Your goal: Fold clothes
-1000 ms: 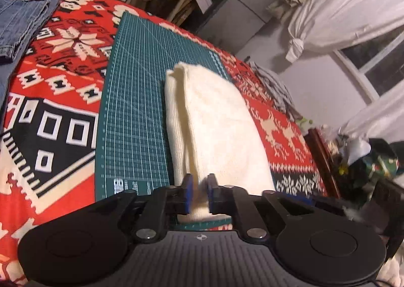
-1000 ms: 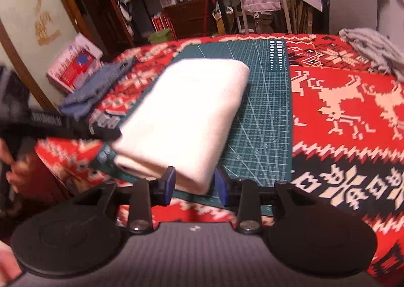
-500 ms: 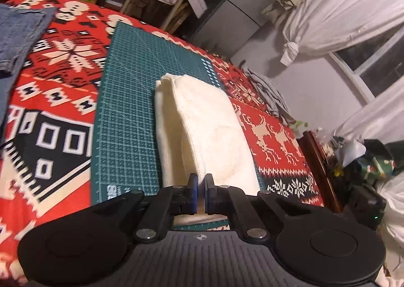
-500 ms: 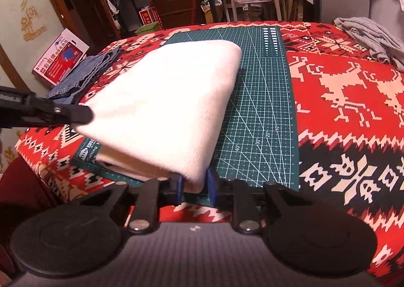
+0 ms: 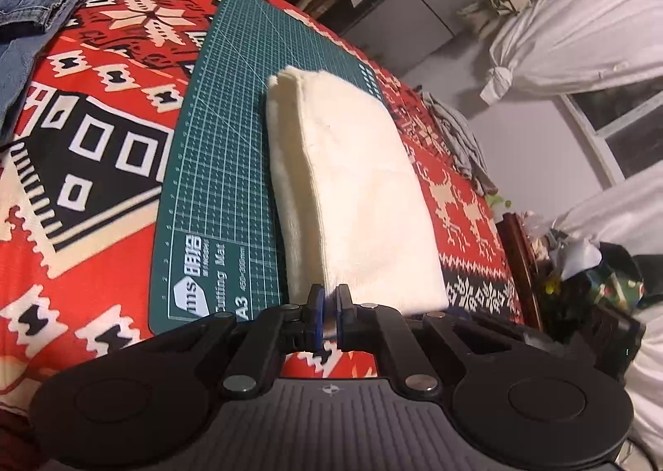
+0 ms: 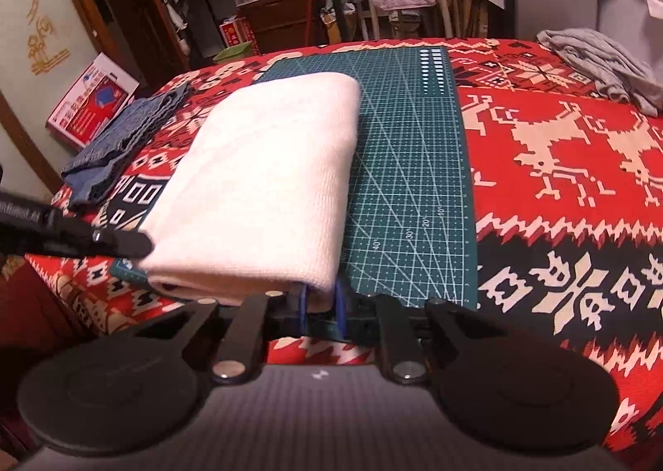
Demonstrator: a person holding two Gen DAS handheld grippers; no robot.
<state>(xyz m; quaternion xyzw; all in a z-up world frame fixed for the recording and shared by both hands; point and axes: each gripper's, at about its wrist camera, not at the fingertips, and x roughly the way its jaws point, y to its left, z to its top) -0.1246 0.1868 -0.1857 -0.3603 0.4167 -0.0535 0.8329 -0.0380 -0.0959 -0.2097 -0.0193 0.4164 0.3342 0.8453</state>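
On the green cutting mat [image 5: 232, 164], over a red patterned bedspread [image 6: 559, 164], lies the cream folded garment [image 5: 352, 197], thick, knit-textured, with a rounded fold. Left gripper [image 5: 328, 311] is pinched nearly closed on its near corner; right gripper [image 6: 321, 305] clamps the other near corner, probably to lift that edge evenly. Folded denim [image 6: 120, 143] sits aside.

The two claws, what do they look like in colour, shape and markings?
Both look alike. The left claw and the right claw have blue fingertip pads on black linkage arms with silver rivets. Behind sit two round black discs and a grey ribbed body with a small white mark in the middle. In the right wrist view, the left one shows faint white lettering on its side. No cables or sleeves are visible.
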